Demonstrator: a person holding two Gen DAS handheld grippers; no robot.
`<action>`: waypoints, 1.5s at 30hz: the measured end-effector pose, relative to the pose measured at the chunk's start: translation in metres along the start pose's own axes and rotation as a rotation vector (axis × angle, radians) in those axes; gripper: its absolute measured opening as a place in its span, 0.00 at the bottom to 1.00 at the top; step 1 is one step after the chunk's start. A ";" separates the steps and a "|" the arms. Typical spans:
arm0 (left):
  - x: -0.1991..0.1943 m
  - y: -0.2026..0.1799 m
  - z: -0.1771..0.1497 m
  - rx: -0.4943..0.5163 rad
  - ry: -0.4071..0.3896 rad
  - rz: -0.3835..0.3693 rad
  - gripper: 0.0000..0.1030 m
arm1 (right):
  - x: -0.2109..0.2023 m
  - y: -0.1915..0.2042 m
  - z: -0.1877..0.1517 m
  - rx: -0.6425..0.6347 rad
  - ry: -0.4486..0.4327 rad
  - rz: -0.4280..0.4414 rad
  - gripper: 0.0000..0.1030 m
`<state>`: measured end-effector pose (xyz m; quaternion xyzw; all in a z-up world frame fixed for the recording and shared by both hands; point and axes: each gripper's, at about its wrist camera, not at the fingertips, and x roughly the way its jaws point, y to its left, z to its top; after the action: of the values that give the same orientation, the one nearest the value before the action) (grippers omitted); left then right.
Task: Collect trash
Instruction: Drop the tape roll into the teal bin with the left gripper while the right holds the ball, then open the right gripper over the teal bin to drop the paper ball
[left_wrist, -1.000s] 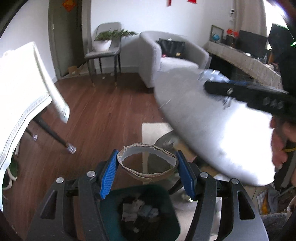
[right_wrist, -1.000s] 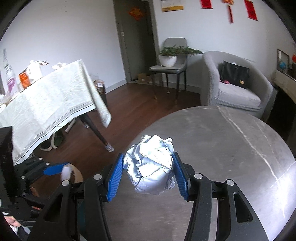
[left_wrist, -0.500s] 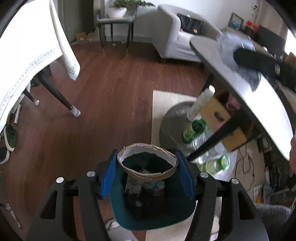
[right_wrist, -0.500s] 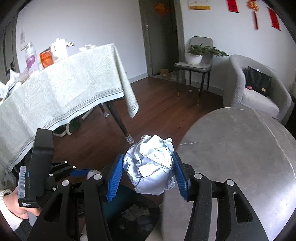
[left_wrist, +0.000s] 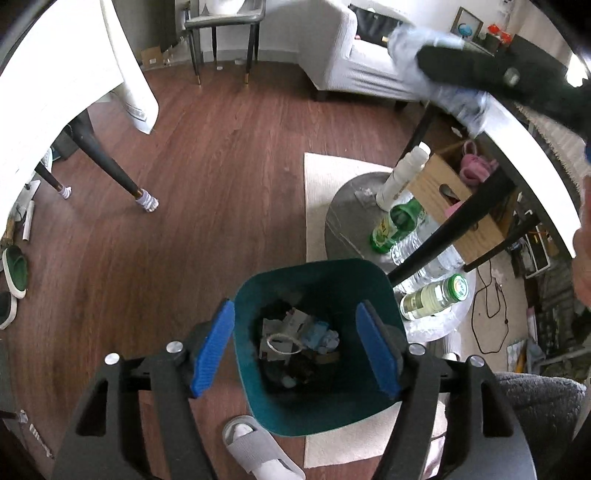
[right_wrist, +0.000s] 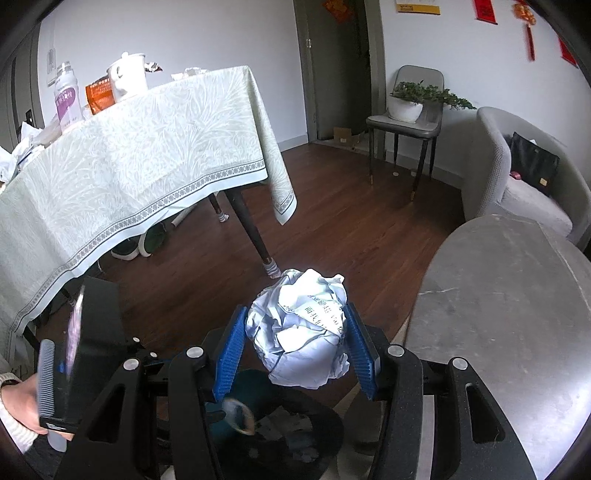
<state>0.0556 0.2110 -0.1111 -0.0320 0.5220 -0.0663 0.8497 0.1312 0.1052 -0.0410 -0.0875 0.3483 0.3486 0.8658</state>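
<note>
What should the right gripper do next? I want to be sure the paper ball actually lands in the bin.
Probably carry it a little further over the green trash bin and then open. The right gripper is shut on the crumpled paper ball, with the bin showing just below it, while the left gripper is open and empty above the bin.

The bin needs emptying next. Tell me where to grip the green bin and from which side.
Grip the green bin by its rim wall, coming straight down from above with one finger inside and one outside. Its mouth is open and upright. Take the left edge: table legs and bottles crowd the right side.
</note>
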 end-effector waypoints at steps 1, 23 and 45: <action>-0.004 0.002 0.000 -0.003 -0.013 -0.001 0.71 | 0.002 0.001 0.000 -0.001 0.004 0.002 0.52; -0.091 0.028 0.011 -0.057 -0.327 0.014 0.53 | 0.068 0.038 -0.028 -0.051 0.186 0.013 0.52; -0.138 -0.026 0.025 0.038 -0.527 0.076 0.47 | 0.079 0.037 -0.095 -0.120 0.409 -0.012 0.65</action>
<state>0.0138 0.2053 0.0252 -0.0126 0.2824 -0.0336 0.9586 0.0957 0.1378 -0.1602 -0.2098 0.4947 0.3386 0.7724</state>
